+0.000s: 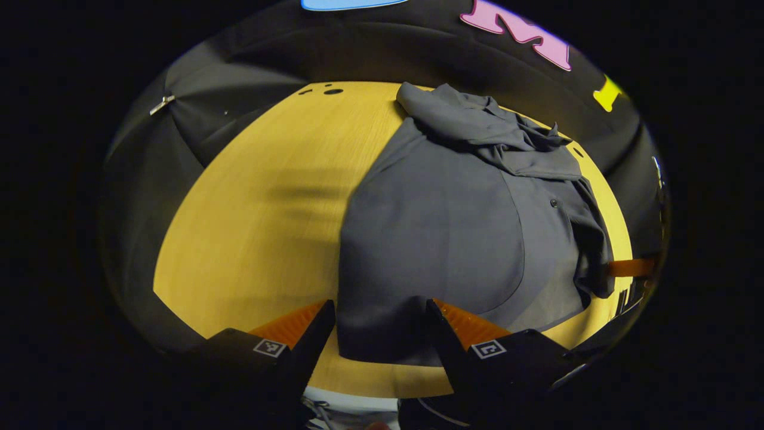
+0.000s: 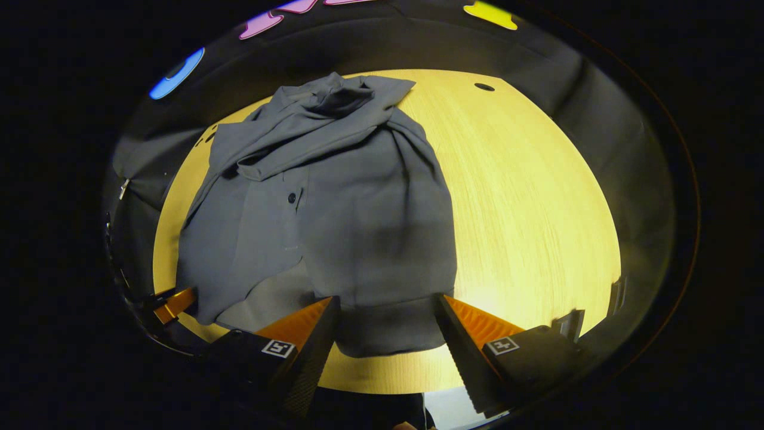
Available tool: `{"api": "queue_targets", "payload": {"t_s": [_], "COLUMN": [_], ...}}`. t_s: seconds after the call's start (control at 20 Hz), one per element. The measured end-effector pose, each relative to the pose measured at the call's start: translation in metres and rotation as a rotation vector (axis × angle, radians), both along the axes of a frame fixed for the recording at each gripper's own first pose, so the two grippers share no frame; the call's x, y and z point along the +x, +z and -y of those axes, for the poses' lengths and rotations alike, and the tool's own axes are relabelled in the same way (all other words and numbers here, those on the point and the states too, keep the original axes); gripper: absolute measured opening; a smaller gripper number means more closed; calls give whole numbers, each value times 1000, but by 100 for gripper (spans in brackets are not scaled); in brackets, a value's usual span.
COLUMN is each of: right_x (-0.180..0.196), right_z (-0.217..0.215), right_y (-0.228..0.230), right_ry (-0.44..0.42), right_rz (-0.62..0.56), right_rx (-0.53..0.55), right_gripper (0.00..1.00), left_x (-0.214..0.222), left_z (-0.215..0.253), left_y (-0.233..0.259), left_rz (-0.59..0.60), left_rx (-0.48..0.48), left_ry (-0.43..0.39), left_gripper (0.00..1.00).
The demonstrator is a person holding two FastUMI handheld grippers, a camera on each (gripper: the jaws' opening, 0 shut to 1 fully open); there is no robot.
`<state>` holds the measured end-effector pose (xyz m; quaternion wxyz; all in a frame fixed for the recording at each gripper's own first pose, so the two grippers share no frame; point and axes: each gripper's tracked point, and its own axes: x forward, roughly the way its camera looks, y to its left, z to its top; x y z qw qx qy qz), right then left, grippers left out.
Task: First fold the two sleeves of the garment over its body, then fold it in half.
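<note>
One shirt, dark grey, lying on one yellow wooden table; two grippers over the near edge. Left gripper: fingers spread apart, nothing clamped, the shirt's near hem lying between and below them. Right gripper: fingers likewise apart, empty, straddling the hem at its side of the shirt. In the left gripper view a tip of the other gripper pokes in at the far right edge, just beside a hanging fold of cloth. The shirt's long axis runs from the near table edge to the far edge, hem near, collar end far. Both sleeves appear to be bunched in a rumpled heap across the far end; exact layering cannot be told. One button visible on the front. Hem stops just short of the near table edge. Open tabletop wide on either side of the shirt. Dark holes in the table near its far rim.
</note>
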<state>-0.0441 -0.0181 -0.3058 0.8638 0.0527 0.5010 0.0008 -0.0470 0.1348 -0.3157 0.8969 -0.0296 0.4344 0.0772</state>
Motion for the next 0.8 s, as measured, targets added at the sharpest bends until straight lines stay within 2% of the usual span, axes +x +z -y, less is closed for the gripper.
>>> {"api": "queue_targets", "payload": {"t_s": [0.05,0.15,0.35,0.5,0.65,0.7,0.75,0.8], "right_x": [-1,-1,2,3,5,6,7,8], "right_z": [-3,-10,-9,-10,-18,-22,-27,-32], "right_y": [-5,-12,-24,-29,-29,-29,-29,-31], "right_ry": [-11,-33,-40,-6,44,69,94,120], "right_rz": [-9,-21,-13,4,20,25,31,30], "right_rx": [2,9,-45,-80,-102,-106,-108,-117], "right_gripper": [99,100,100,100,99,96,86,70], "left_x": [4,7,11,9,12,14,15,15], "left_z": [0,3,13,15,20,23,27,31], "left_y": [2,-2,-9,-12,-12,-14,-13,-14], "left_rz": [15,22,23,22,5,1,0,0], "left_rx": [17,33,84,77,79,83,85,88], "left_ry": [-16,-46,-89,-76,-104,-118,-132,-146], "left_gripper": [97,98,98,98,96,93,87,83]}}
